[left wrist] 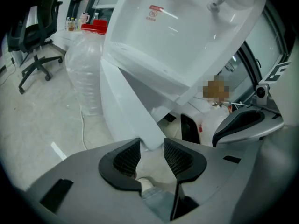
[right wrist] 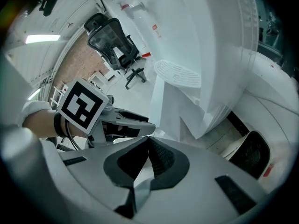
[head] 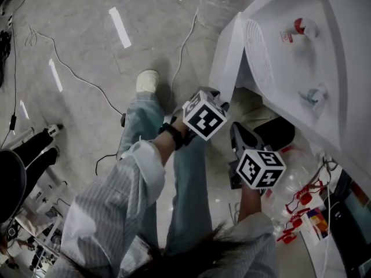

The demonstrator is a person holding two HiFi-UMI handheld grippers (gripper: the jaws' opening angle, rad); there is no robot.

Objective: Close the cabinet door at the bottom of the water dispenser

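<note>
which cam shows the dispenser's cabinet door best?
Left gripper view. The cabinet door sits in the centre, swung open, with its full face and lower corner visible. The head view shows it steeply from above, as a narrow white panel. The right gripper view shows it obliquely, blending into the white water dispenser.

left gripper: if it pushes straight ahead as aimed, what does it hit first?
The left gripper, jaws apart, points at the near edge of the open cabinet door; it would likely meet that first, though depth is unclear.
</note>
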